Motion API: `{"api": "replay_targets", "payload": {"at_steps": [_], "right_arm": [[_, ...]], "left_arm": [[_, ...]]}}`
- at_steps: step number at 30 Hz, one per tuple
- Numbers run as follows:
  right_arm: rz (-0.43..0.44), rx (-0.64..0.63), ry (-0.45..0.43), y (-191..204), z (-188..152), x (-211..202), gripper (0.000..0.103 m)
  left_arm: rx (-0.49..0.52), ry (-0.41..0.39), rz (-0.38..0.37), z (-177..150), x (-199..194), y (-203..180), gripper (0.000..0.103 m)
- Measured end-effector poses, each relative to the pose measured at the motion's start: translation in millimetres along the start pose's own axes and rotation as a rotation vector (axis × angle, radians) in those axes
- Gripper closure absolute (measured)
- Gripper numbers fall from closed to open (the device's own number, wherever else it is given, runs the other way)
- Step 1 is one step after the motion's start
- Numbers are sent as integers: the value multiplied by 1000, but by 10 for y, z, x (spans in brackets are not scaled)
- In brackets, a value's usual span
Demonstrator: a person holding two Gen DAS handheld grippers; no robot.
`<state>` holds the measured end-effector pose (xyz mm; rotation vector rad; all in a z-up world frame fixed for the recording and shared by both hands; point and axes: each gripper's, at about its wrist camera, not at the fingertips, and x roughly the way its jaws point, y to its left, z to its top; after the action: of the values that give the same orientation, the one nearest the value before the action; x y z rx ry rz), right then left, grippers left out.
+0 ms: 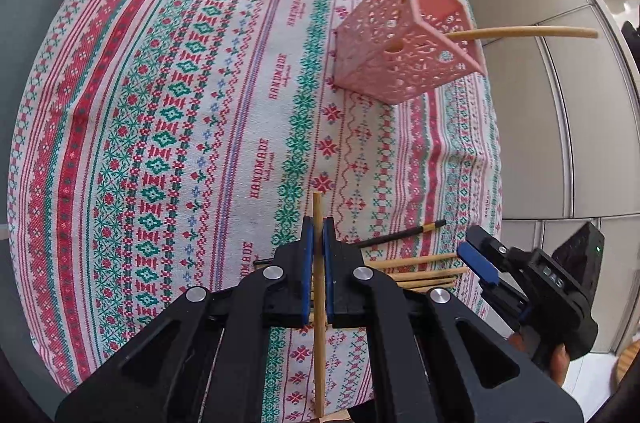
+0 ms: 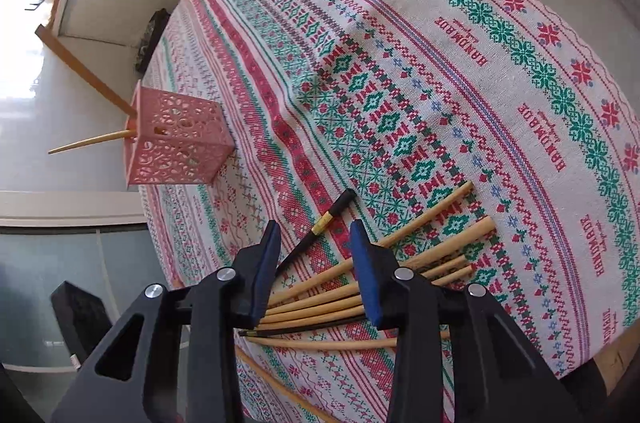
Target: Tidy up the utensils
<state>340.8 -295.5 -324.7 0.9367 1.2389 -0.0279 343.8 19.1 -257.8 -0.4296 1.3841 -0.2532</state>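
The left gripper (image 1: 319, 239) is clenched on 1 wooden chopstick (image 1: 319, 299). The right gripper (image 2: 316, 263) stands released above the loose chopsticks (image 2: 320, 303), near the pink holder (image 2: 180, 139).

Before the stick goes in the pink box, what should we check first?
1. Left hand-held gripper shut on a wooden chopstick: ok.
2. Pink holder upright on the tablecloth: ok.
3. Room in the holder: ok, only two sticks lean out of it.
4. Way from the gripper to the holder free: ok, only cloth lies between.
5. Right hand-held gripper off the pile of chopsticks: cannot tell; its jaws stand apart over the pile.
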Motion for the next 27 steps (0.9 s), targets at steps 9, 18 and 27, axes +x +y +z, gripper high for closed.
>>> {"api": "replay_targets", "payload": {"at_steps": [9, 18, 27], "right_arm": [[-181, 63, 15, 174, 56, 335, 84], [-346, 58, 35, 506, 151, 539, 75], [-456, -8, -88, 918, 110, 805, 87]], "left_arm": [[51, -62, -47, -87, -226, -164, 99], [61, -110, -81, -160, -430, -211, 99], [77, -143, -87, -185, -593, -232, 99]]}}
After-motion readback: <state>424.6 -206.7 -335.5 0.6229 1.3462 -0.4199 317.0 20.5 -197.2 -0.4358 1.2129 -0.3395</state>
